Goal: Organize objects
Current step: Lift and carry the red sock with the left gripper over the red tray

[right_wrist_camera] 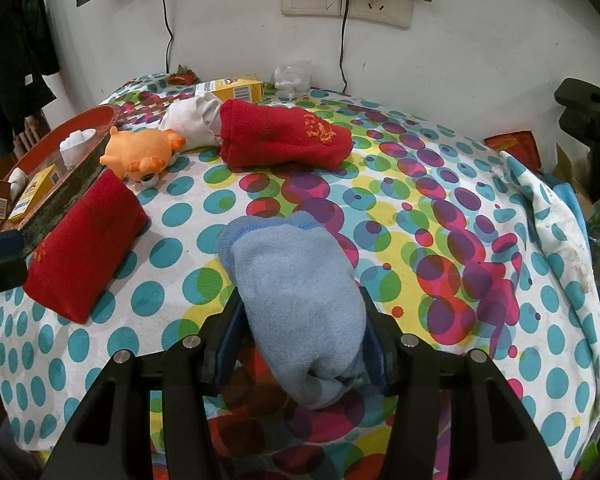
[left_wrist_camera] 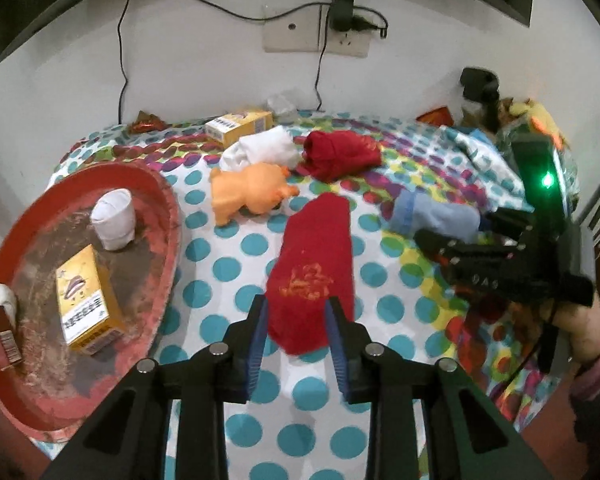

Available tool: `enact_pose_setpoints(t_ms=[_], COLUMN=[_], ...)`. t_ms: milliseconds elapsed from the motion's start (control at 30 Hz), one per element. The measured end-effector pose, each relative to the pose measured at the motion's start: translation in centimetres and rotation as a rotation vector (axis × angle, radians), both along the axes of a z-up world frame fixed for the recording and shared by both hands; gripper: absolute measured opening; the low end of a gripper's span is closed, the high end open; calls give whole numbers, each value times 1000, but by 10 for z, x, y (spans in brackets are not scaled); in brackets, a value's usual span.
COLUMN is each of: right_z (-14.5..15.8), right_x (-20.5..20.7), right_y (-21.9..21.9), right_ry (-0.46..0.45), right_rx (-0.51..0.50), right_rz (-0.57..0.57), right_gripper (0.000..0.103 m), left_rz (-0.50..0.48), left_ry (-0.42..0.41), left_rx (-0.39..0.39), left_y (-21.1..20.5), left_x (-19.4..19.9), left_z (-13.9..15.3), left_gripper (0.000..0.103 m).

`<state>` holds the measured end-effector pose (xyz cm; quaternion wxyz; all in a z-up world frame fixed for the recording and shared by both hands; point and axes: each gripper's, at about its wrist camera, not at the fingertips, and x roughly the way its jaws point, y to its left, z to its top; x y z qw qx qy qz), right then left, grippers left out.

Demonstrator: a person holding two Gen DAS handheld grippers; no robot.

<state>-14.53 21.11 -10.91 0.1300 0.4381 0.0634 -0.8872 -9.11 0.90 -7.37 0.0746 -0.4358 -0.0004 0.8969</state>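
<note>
My left gripper (left_wrist_camera: 298,304) is shut on the near end of a flat red sock (left_wrist_camera: 312,264) that lies on the dotted tablecloth; the sock also shows in the right wrist view (right_wrist_camera: 80,248). My right gripper (right_wrist_camera: 300,300) is shut on a rolled light blue sock (right_wrist_camera: 296,304), also visible in the left wrist view (left_wrist_camera: 436,216). A second red sock (right_wrist_camera: 284,138), a white sock (right_wrist_camera: 192,118) and an orange toy (right_wrist_camera: 144,152) lie further back.
A red tray (left_wrist_camera: 164,208) at the left holds a yellow box (left_wrist_camera: 88,300), a white roll (left_wrist_camera: 114,220) and a brown pack (left_wrist_camera: 4,336). Another yellow box (left_wrist_camera: 240,124) sits by the wall. A black clamp (right_wrist_camera: 588,128) and clutter stand at the right edge.
</note>
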Motion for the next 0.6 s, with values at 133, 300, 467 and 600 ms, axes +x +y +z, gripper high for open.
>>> enact_pose_setpoints(t_ms=[133,300,467,600], right_z=[0,0,0,-1], right_x=[0,0,0,0], right_y=[0,0,-1,-1], right_ry=[0,-1,-1,-1], right_rx=[-1,-2,-2,-3], right_rz=[0,1,1,1], right_gripper=[50,51,51,51], left_rz=[-19,-75,-68,-59], left_ry=[-31,-25,-100,-79], left_rx=[14,-33,-45,-74], left_y=[2,16,23,25], left_x=[-11,-25,-43,-44], left_z=[0,-3,-24,-31], left_gripper=[59,67,67,67])
